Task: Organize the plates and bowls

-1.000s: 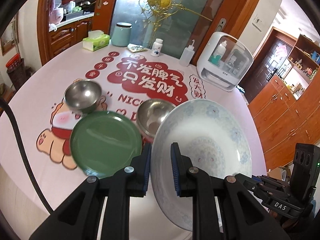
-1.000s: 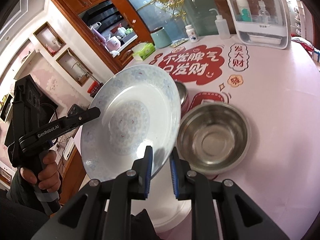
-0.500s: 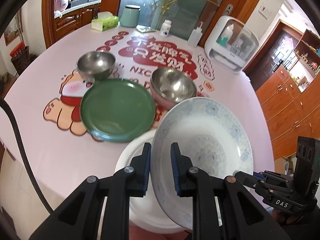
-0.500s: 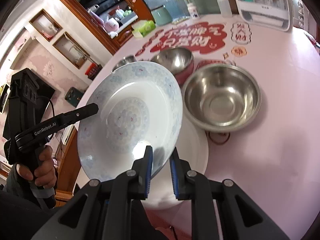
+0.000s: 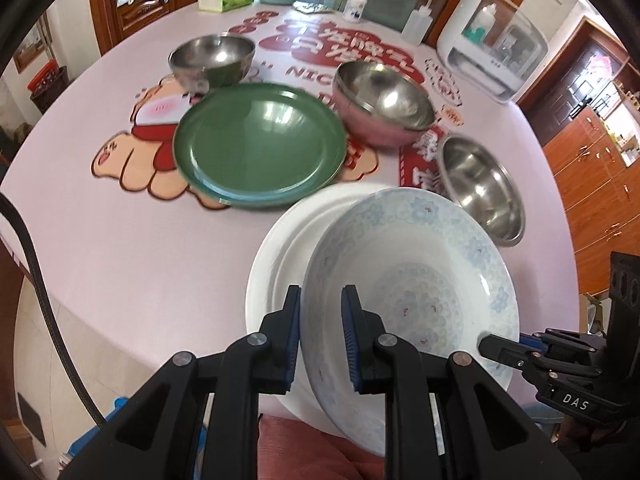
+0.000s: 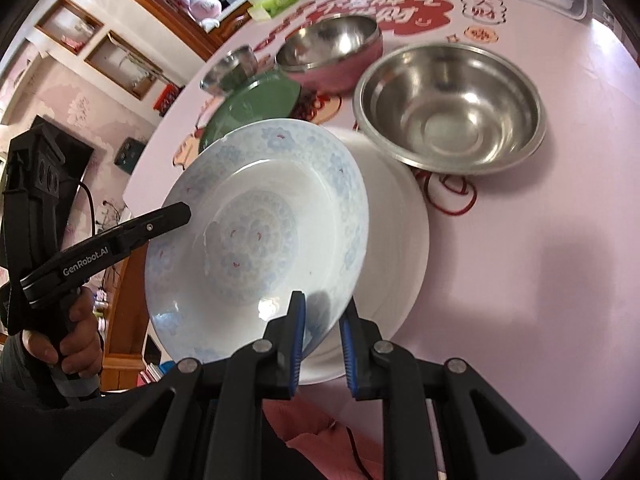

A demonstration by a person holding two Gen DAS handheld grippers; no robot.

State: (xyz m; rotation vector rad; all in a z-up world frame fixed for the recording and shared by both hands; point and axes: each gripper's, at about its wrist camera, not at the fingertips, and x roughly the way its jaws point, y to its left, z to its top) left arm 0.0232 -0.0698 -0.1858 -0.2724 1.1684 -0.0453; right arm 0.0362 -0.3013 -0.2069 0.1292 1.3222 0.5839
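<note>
Your left gripper (image 5: 320,332) is pinched tight on the near rim of the blue-flowered plate (image 5: 420,292). One pad sits under the rim and one sits inside the plate. Your right gripper (image 6: 322,332) is clamped on the same plate, on the rim at the other side. So you hold this plate with both grippers, and it is tilted.

The blue-flowered plate hangs over the white plate (image 5: 280,248), which lies flat on the pink table (image 5: 120,248) close to the near edge. I cannot tell if the two plates touch. The white plate sticks out past the blue-flowered plate on its left and far sides in the left view.

Just past the white plate, to the right, stands the big steel bowl (image 6: 448,104). Its rim is just beside the white plate's edge. Past the white plate to the left lies the green plate (image 5: 260,144), flat on the table. The pink bowl (image 5: 384,104) stands past the white plate too, between the green plate and the big steel bowl. The small steel bowl (image 5: 212,60) is farther still, behind the green plate.

At the far right edge of the table, well away from the white plate, stands a white box with a clear front (image 5: 492,44).
</note>
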